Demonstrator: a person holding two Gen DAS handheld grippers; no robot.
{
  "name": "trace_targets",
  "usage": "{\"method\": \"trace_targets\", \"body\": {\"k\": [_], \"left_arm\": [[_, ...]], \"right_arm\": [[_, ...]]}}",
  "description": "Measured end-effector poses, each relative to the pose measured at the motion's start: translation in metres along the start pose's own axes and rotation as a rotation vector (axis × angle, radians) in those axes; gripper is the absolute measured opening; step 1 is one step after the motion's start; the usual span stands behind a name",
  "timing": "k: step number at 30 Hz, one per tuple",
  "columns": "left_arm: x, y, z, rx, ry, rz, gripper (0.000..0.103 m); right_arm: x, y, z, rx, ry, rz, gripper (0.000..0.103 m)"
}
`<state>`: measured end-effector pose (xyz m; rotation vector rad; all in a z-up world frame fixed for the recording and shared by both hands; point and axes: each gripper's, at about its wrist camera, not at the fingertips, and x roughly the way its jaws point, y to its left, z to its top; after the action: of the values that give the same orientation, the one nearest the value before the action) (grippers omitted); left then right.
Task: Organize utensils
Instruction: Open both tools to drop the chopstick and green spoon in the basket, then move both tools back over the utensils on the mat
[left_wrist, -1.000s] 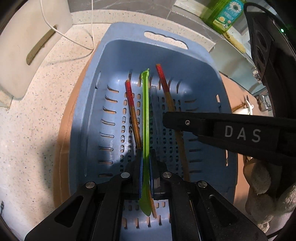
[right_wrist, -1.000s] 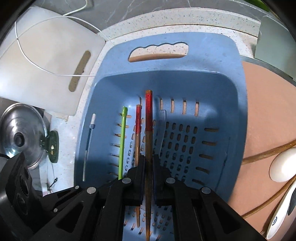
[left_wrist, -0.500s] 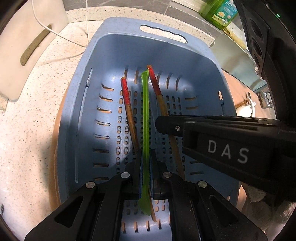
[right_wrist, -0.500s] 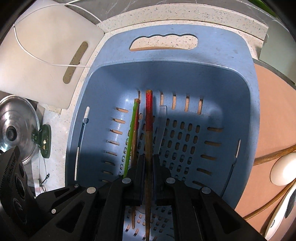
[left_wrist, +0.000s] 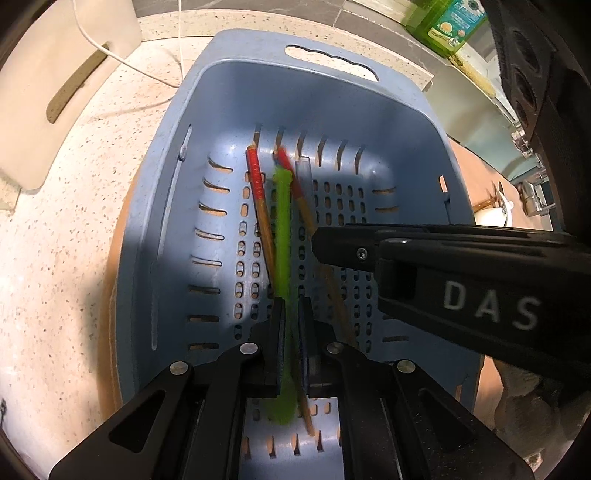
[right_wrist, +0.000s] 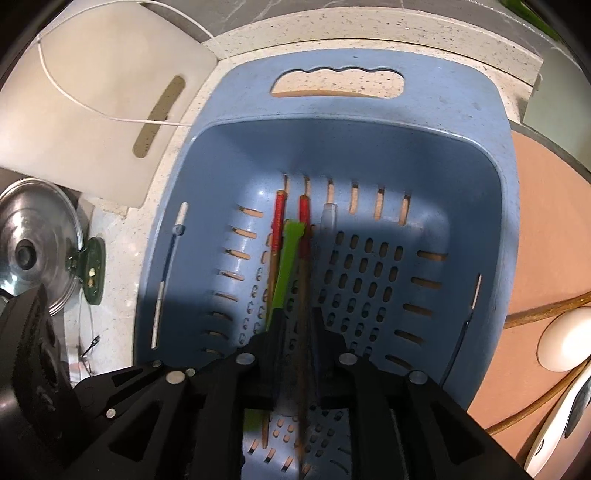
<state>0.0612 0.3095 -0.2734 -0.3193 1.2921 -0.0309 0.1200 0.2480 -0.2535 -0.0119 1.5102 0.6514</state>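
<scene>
The left gripper is clamped on the green utensil, and the right gripper is closed around a red-tipped chopstick. Both run straight ahead of their grippers, lengthwise over the blue basket floor. The second chopstick lies just left of them.

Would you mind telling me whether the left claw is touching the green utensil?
Touching. In the left wrist view, the left claw has both jaws pressed against the green utensil, which runs between them above the blue basket.
</scene>
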Motion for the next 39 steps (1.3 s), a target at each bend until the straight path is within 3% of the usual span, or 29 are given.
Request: {"method": "trace_targets", "body": {"k": [6, 9, 15, 18, 24, 27, 33, 36, 39], "left_arm": [[-0.009, 0.001, -0.005, -0.018, -0.021, 0.021, 0.009], [-0.017, 0.002, -0.009, -0.029, -0.037, 0.030, 0.009], [-0.045, -0.008, -0.019, -0.036, -0.092, 0.042, 0.009], [-0.061, -0.022, -0.023, -0.024, -0.134, 0.056, 0.009], [-0.083, -0.065, -0.037, -0.019, -0.201, -0.005, 0.009], [-0.079, -0.095, -0.045, -0.007, -0.198, -0.048, 0.009], [-0.058, -0.149, -0.058, 0.003, -0.166, -0.120, 0.009], [-0.042, -0.171, -0.060, -0.013, -0.133, -0.142, 0.018], [-0.023, -0.188, -0.061, -0.024, -0.103, -0.156, 0.019]], "right_arm": [[-0.017, -0.003, -0.002, -0.024, -0.025, 0.013, 0.020], [-0.032, -0.010, -0.004, -0.023, -0.056, 0.030, 0.033], [-0.078, -0.026, -0.022, -0.085, -0.131, 0.100, 0.033], [-0.105, -0.043, -0.040, -0.142, -0.207, 0.114, 0.033], [-0.151, -0.111, -0.073, -0.160, -0.330, 0.161, 0.040], [-0.167, -0.148, -0.083, -0.150, -0.346, 0.159, 0.040], [-0.179, -0.206, -0.090, -0.132, -0.372, 0.055, 0.040], [-0.172, -0.228, -0.084, -0.084, -0.332, 0.081, 0.040], [-0.164, -0.237, -0.079, -0.063, -0.304, 0.118, 0.040]]}}
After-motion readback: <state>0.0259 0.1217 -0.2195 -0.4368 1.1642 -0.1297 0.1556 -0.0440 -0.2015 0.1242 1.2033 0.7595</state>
